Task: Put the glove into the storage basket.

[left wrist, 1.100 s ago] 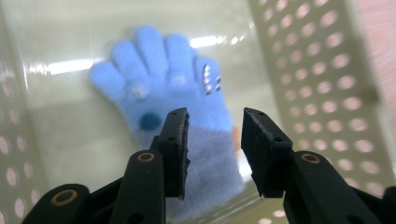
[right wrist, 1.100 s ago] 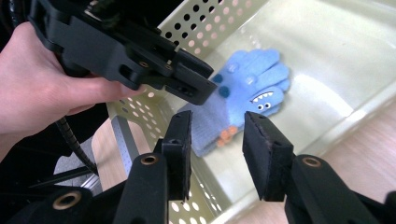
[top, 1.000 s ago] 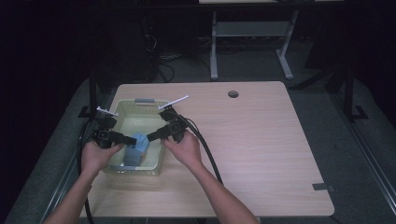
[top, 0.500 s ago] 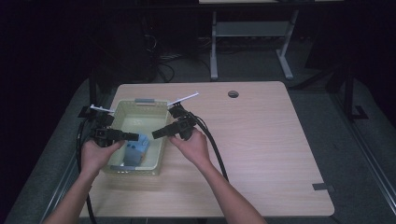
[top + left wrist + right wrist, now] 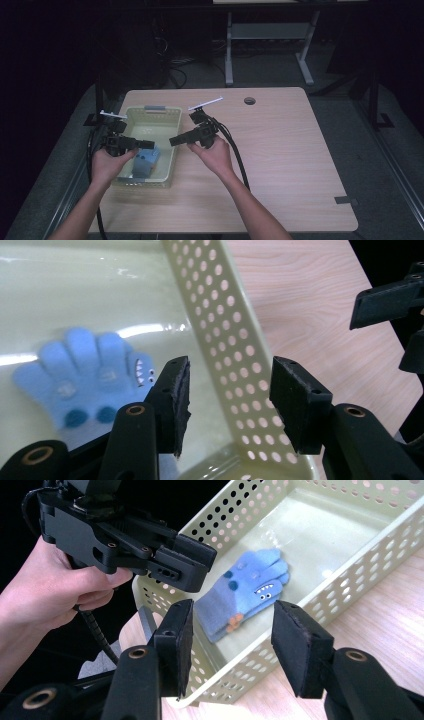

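Wooden and pale, the surface was the biggest thing I saw, and the yellow plastic basket with little holes sat on its left part. Inside the basket lay a blue glove with a funny face, flat on the bottom near the front end.

My left claw hung over the basket, just above the glove. Its jaws had just been opening and stood spread, with nothing between them. My right claw hung beside the basket's right wall, jaws also just opened, spread and bare.

I thought the glove was soft, light and floppy. It would not break or slip much. I would pinch it at the cuff, where the cloth looked thicker.
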